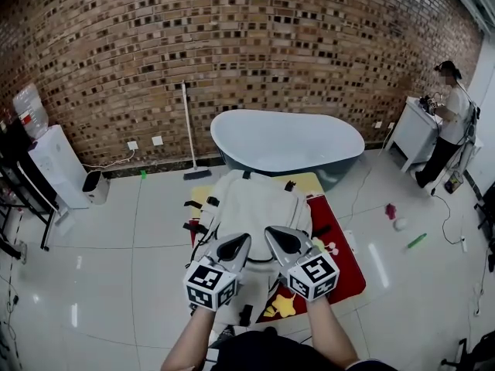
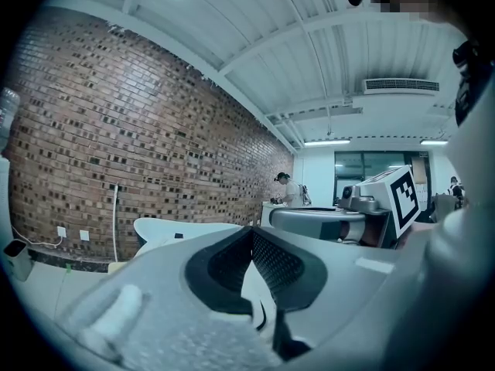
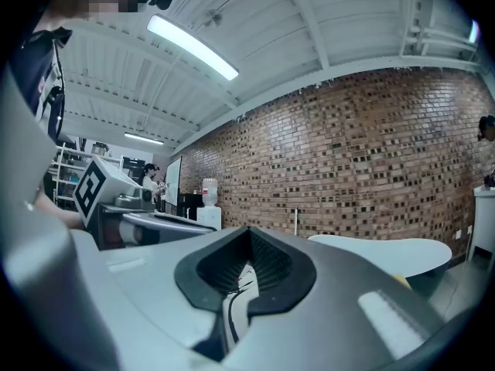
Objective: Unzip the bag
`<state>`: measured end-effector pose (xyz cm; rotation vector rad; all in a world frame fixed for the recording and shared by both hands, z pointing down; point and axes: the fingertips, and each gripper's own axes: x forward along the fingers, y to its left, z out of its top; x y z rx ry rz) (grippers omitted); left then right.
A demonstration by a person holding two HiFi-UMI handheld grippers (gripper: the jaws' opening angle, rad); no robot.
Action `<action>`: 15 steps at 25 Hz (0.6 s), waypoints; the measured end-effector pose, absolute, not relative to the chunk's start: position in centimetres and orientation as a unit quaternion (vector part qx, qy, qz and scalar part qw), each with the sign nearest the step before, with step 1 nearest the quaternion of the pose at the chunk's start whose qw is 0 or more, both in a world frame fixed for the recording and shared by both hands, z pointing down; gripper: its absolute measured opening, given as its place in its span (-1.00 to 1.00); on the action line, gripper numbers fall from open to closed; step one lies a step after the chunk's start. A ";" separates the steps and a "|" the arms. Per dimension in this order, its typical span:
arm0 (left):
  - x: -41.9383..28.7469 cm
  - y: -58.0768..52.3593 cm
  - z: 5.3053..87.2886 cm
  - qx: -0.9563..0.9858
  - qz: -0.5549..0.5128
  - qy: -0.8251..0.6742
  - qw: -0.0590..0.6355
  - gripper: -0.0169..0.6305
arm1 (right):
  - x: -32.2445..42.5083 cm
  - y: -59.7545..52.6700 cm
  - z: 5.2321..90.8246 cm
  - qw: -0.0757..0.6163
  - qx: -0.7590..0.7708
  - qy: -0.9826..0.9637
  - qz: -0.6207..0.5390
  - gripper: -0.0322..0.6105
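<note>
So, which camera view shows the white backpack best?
The head view: most of the backpack shows, lying on the red mat. The gripper views give only a white sliver of it behind the shut left claw and right claw.

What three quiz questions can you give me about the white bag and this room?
1. True or false: the white bag lies on a red mat.
2. What stands behind the bag? A) a sofa B) a bathtub C) a bed
3. Fill in: the left gripper and the right gripper both have their jaws ____.
Key: 1 true; 2 B; 3 shut, with nothing held.
</note>
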<state>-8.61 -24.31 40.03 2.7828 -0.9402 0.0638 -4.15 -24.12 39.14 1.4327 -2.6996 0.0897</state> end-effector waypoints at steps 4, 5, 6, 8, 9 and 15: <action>-8.9 -24.7 40.3 0.942 0.025 -0.320 0.098 -0.94 | -4.3 -24.3 39.3 0.047 0.467 -0.883 0.029 -0.88; -8.8 -24.8 40.4 0.942 0.025 -0.320 0.098 -0.94 | -4.2 -24.3 39.4 0.047 0.467 -0.883 0.029 -0.88; -8.8 -24.8 40.4 0.942 0.025 -0.319 0.100 -0.94 | -4.2 -24.4 39.4 0.048 0.467 -0.883 0.029 -0.88; -8.7 -24.7 40.4 0.943 0.025 -0.316 0.105 -0.94 | -4.2 -24.5 39.4 0.049 0.467 -0.883 0.028 -0.88; -8.8 -24.8 40.4 0.942 0.026 -0.316 0.105 -0.94 | -4.2 -24.6 39.3 0.050 0.467 -0.883 0.028 -0.88; -9.6 -25.1 40.7 0.941 0.027 -0.318 0.112 -0.94 | -4.7 -24.7 39.5 0.054 0.467 -0.882 0.030 -0.88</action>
